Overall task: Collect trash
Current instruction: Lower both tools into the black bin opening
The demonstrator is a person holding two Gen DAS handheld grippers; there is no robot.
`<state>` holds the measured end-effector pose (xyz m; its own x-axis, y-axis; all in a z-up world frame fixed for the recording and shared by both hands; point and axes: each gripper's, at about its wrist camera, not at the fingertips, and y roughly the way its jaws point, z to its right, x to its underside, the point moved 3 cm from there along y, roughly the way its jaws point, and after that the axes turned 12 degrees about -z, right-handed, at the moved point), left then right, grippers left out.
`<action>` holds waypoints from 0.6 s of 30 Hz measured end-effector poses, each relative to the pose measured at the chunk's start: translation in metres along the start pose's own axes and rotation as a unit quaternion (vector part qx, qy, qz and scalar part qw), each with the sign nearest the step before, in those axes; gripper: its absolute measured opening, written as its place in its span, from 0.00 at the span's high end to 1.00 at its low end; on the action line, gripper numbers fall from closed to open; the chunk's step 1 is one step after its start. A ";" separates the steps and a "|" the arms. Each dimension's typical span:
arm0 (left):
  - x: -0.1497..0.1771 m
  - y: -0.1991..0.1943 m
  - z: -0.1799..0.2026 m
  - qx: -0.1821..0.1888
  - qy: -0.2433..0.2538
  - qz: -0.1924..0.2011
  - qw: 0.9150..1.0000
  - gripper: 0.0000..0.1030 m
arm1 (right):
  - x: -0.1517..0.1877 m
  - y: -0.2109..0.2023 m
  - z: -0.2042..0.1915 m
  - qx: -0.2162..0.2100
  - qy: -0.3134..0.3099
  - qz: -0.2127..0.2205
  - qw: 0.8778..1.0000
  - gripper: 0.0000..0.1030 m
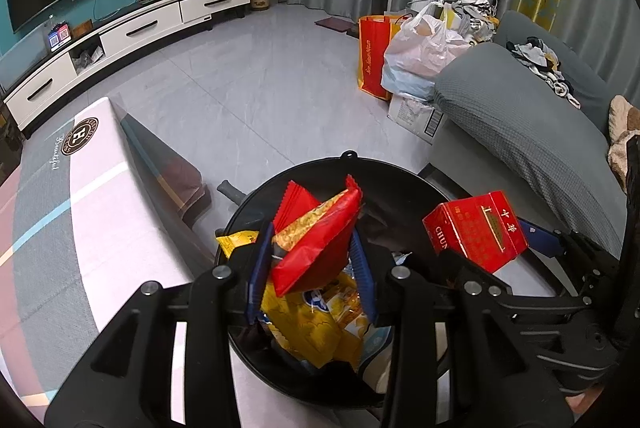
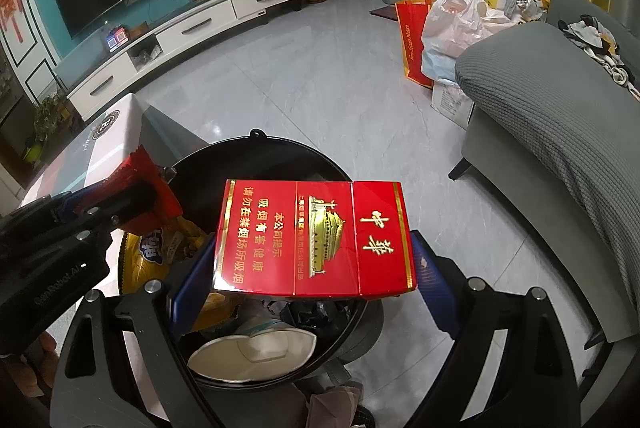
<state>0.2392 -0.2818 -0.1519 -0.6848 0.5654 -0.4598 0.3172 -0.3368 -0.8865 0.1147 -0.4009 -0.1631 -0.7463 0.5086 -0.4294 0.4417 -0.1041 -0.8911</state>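
A round black trash bin (image 1: 320,164) stands on the floor beside the table; it also shows in the right wrist view (image 2: 280,144). My left gripper (image 1: 312,268) is shut on a red snack wrapper (image 1: 316,240) and holds it over the bin. My right gripper (image 2: 316,268) is shut on a red cigarette box (image 2: 314,238) and holds it over the bin; the box also shows in the left wrist view (image 1: 476,228). Inside the bin lie yellow snack bags (image 1: 316,324) and a white paper bowl (image 2: 252,356).
A low table with a patterned cloth (image 1: 60,208) is left of the bin. A grey sofa (image 1: 520,124) is on the right, with plastic bags (image 1: 420,56) and a red bag beside it. A white TV cabinet (image 1: 132,32) lines the far wall.
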 end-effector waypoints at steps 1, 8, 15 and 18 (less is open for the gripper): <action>0.000 0.000 -0.001 0.000 0.000 -0.001 1.000 0.62 | 0.000 0.001 0.000 0.000 -0.001 -0.001 1.000 0.14; 0.001 0.002 0.001 -0.001 -0.001 -0.006 1.000 0.61 | 0.000 0.004 0.000 0.001 -0.002 -0.007 1.000 0.14; 0.002 0.001 -0.001 0.002 -0.004 -0.007 1.000 0.60 | 0.001 0.005 -0.003 0.004 -0.010 -0.012 1.000 0.13; 0.003 0.000 -0.001 0.001 -0.005 -0.007 1.000 0.60 | 0.001 0.006 -0.005 0.008 -0.012 -0.014 1.000 0.13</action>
<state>0.2380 -0.2794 -0.1533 -0.6962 0.5619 -0.4467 0.3060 -0.3306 -0.8928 0.1187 -0.3966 -0.1680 -0.7701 0.4903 -0.4081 0.4135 -0.1034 -0.9046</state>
